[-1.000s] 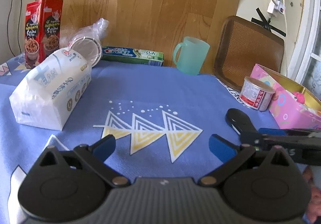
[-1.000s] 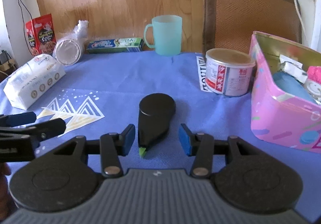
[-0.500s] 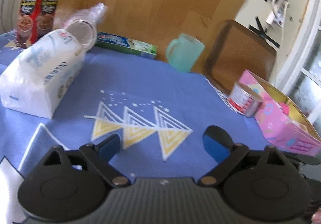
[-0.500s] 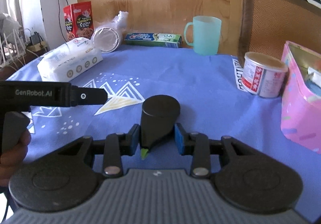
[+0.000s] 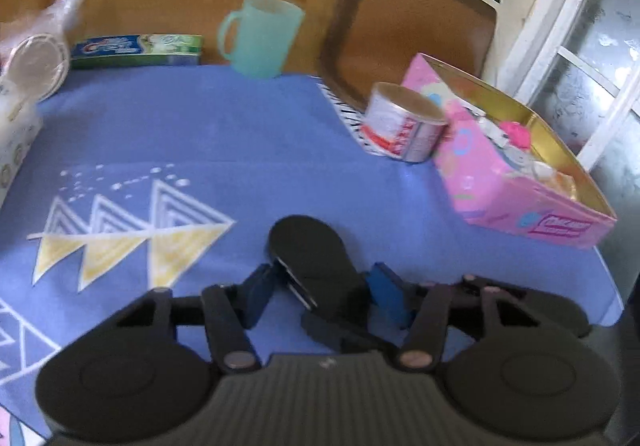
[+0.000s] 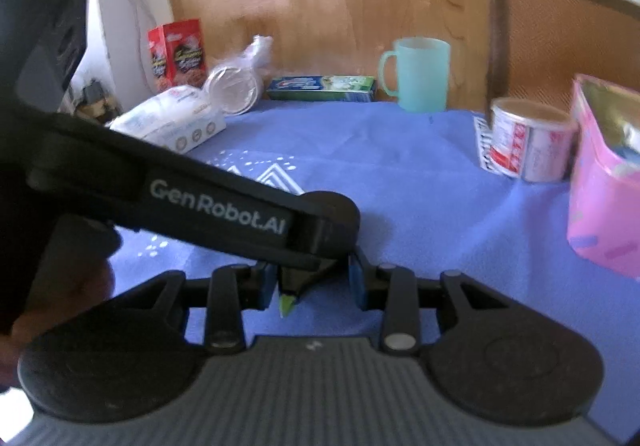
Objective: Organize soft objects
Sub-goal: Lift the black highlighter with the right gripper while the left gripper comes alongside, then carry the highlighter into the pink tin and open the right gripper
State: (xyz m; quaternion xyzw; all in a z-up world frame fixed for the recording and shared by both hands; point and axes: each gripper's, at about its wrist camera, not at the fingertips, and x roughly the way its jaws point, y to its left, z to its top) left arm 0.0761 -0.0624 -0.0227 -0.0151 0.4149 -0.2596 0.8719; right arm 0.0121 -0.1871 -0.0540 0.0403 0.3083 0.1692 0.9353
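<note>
In your left wrist view, the left gripper (image 5: 318, 292) has just been closing, and its blue pads now flank the black teardrop object (image 5: 310, 258) on the blue cloth (image 5: 248, 134). In your right wrist view, the right gripper (image 6: 312, 282) clamps that object's narrow end, its green tip (image 6: 287, 304) poking out, while the left gripper's finger crosses over it.

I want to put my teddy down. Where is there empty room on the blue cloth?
The bare middle of the blue cloth, between the yellow triangles, the mint cup and the can. It is crowded along the back by the toothpaste box, at the right where the can sits by the pink box, and in front around the black thing.
</note>
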